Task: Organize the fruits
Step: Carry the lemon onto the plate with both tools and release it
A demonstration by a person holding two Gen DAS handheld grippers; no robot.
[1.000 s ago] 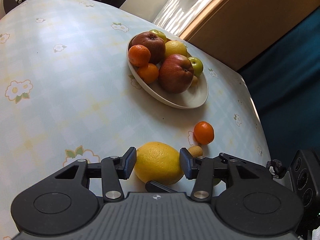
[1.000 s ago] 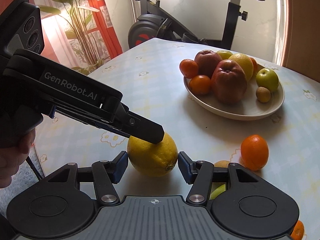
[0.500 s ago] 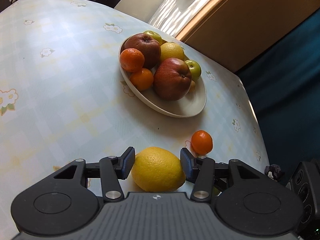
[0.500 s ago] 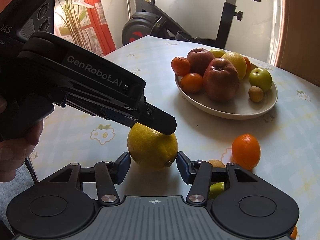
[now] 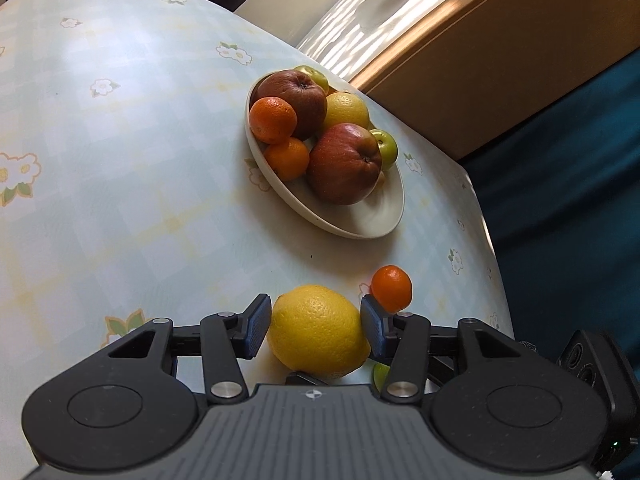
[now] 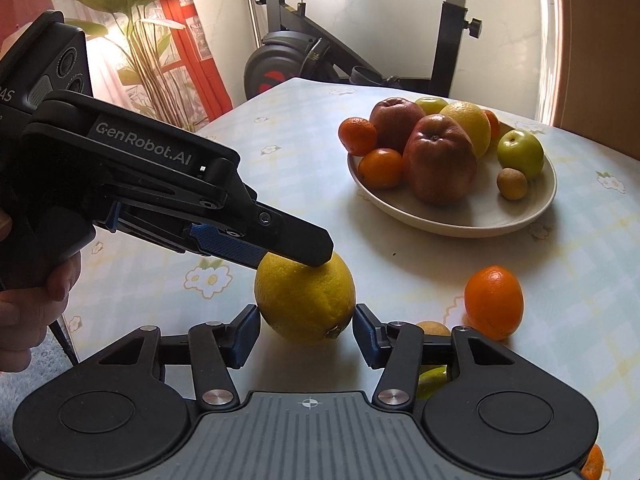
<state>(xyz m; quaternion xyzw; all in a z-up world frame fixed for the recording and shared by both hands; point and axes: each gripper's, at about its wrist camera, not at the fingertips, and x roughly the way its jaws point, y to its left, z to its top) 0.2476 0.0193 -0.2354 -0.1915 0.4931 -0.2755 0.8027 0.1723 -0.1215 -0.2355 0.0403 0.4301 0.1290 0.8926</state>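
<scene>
- Our left gripper point(image 5: 316, 322) brackets the lemon point(image 5: 318, 330) on the table point(image 5: 120, 200); its jaws stand slightly apart from the peel.
- Our right gripper point(image 6: 305, 334) flanks the same lemon, jaws close beside it; whether they press it we cannot tell.
- The bowl point(image 6: 460, 222) of fruit sits well beyond, a tangerine point(image 6: 494, 302) near the lemon.

On the worktop point(image 6: 168, 280) a lemon point(image 6: 305, 300) sits nearest, between the jaws of both the right gripper point(image 6: 306, 330) and the left gripper point(image 5: 314, 326). A mandarin point(image 6: 493, 302) lies just to its right, apart from it. Behind them stands a bowl point(image 6: 480, 220) holding apples, mandarins and another lemon, with an exercise bike point(image 6: 304, 64) beyond the worktop's far edge.
</scene>
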